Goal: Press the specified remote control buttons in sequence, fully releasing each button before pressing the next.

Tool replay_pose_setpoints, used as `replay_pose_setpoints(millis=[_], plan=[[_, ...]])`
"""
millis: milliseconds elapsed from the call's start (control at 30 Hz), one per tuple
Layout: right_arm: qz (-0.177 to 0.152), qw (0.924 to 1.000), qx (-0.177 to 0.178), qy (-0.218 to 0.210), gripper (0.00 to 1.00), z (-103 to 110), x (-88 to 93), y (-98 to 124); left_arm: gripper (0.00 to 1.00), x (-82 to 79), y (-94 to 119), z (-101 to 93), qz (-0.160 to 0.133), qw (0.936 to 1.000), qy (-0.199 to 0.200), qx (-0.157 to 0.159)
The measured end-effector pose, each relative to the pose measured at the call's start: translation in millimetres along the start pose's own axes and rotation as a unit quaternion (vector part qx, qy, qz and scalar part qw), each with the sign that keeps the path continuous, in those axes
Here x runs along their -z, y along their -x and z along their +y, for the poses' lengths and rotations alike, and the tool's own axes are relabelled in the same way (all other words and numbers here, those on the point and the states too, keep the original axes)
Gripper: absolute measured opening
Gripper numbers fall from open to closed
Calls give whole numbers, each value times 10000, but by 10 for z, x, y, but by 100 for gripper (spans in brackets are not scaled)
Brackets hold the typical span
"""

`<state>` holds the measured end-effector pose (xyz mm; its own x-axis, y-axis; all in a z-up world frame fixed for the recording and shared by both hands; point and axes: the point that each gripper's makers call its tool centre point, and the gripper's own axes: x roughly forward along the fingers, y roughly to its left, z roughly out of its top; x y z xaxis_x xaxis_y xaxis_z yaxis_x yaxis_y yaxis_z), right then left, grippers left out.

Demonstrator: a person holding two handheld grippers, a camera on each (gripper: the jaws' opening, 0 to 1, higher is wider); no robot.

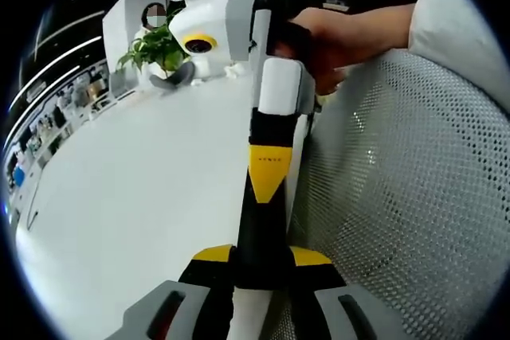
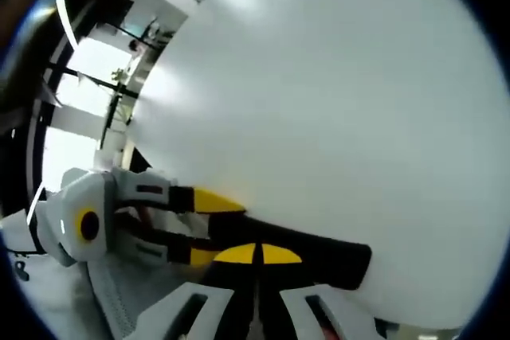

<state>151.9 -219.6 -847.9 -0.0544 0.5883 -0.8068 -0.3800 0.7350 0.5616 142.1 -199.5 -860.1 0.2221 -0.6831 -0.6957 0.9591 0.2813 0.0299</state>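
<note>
While the left gripper (image 1: 261, 272) clamps a long, slim black remote (image 1: 263, 220) over the smooth white table (image 1: 119, 197), the right gripper (image 2: 256, 256) – yellow-tipped, jaws together – presses its end.

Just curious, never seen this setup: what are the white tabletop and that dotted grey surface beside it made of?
The tabletop looks like smooth white laminate or painted board; soft glare, no grain. The dotted surface looks like pale woven mesh, maybe a chair back; regular tiny holes. Neither is certain.
</note>
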Motion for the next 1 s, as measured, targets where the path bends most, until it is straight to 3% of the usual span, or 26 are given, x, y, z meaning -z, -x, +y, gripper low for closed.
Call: replay_pose_setpoints(millis=[233,1000], plan=[[16,9997,165,163,0,-24,29,-22,25,4,-1,2,-6,10000,9,0],[-21,9999,100,131,0,-10,12,-16,25,4,9,-1,-20,10000,26,2]])
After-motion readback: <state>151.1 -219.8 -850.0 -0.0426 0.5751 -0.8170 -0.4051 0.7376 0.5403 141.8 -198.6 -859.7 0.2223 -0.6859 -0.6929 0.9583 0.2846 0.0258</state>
